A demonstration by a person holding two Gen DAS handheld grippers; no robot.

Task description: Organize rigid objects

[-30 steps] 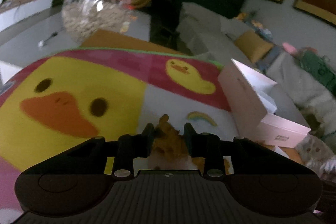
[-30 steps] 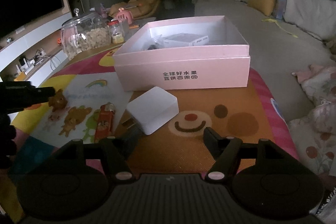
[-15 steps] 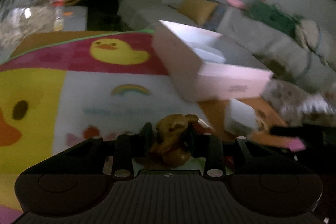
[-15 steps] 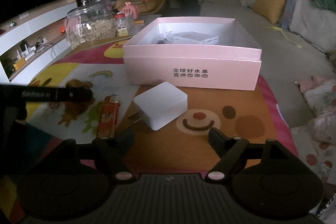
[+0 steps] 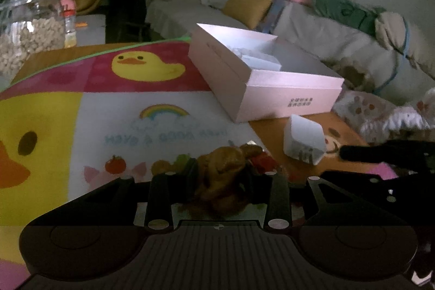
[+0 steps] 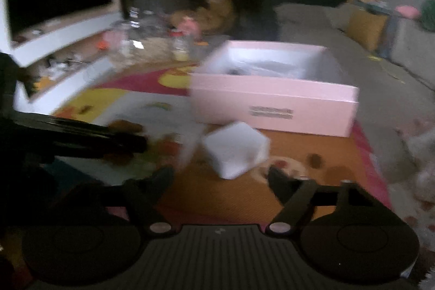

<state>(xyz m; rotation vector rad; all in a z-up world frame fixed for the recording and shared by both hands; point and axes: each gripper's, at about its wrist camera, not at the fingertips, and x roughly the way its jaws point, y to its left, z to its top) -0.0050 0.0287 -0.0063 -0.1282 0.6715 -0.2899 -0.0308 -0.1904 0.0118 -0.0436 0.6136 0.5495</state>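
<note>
Left gripper (image 5: pixel 221 175) clamped on brown bear toy (image 5: pixel 220 181), just left of pink box (image 5: pixel 288 97), right gripper (image 6: pixel 220 178) jaws just been closing, apart round white charger (image 6: pixel 235 150), in front of box, no clear contact.

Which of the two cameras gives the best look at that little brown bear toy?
The left wrist view: the brown bear toy sits sharp and close between the left gripper fingers. In the right wrist view it is only a small blurred brown patch behind that gripper.
</note>
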